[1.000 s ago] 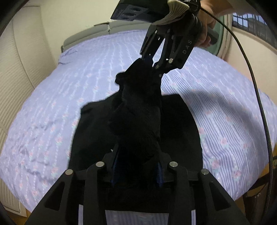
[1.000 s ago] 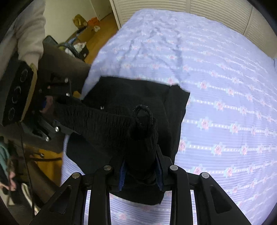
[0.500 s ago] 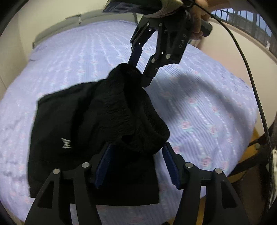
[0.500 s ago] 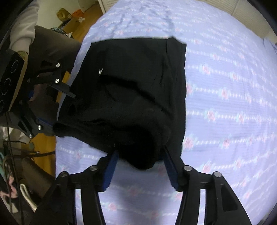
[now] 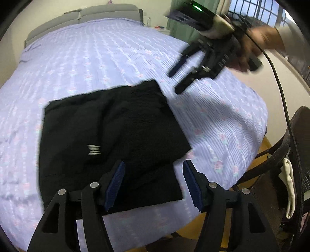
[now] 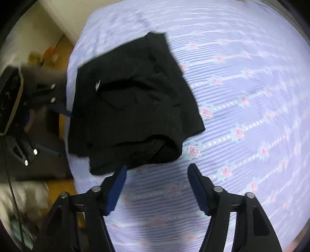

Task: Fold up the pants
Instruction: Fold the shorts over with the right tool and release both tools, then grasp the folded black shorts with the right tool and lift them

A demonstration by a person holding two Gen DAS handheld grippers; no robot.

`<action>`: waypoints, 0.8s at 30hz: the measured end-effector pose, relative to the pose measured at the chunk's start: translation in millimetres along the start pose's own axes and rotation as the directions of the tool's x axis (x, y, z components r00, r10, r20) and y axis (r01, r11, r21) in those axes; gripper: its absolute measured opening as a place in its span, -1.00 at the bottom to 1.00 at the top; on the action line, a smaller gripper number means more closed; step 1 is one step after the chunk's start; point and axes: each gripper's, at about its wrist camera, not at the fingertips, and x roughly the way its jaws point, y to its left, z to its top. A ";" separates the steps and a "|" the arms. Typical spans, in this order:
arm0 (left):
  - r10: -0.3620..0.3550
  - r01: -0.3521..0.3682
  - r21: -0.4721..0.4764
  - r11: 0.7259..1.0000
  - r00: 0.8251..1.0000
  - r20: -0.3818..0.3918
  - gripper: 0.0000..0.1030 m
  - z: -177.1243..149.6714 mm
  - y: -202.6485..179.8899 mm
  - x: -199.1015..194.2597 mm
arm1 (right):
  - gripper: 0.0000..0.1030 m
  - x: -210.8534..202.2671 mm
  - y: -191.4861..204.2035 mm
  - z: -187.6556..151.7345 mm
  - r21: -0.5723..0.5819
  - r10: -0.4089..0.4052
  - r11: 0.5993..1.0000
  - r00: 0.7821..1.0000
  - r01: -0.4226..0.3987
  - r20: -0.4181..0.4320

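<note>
Black pants lie folded in a flat bundle on the lilac floral bed sheet, a small white logo on top. They also show in the right wrist view. My left gripper is open and empty, just above the bundle's near edge. My right gripper is open and empty, just clear of the bundle's thick folded end. The right gripper also shows in the left wrist view, raised beyond the pants' far right corner. The left gripper shows at the left of the right wrist view.
The bed's edge drops to a wooden floor on the right. A dark woven chair with a white cloth stands beside it. A grey headboard is at the far end. Clutter lies on the floor past the bed corner.
Both grippers were shut on the pants' waistband, lifted. They laid it down over the bundle, opened, and pulled back. The pants now rest flat on the bed.
</note>
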 end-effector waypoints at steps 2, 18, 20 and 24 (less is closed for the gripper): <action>0.008 -0.008 -0.012 1.000 1.000 0.010 0.22 2.9 18.4 -6.9 | 0.30 -7.0 2.2 -5.4 0.093 -0.017 0.996 0.999 0.013 0.045; 0.090 -0.090 -0.118 0.989 0.996 -0.005 0.58 7.9 155.2 -27.2 | 0.59 -3.8 109.5 -38.9 0.893 -0.456 0.449 0.854 -0.022 0.250; 0.088 -0.089 -0.159 0.983 0.996 -0.013 0.59 4.3 163.6 -29.1 | 0.59 1.0 127.0 -43.1 0.937 -0.502 0.342 0.829 -0.071 0.246; 0.101 -0.105 -0.259 0.960 0.995 -0.029 0.62 -9.1 179.9 -29.1 | 0.61 18.1 157.1 -63.6 0.969 -0.558 0.161 0.793 -0.186 0.245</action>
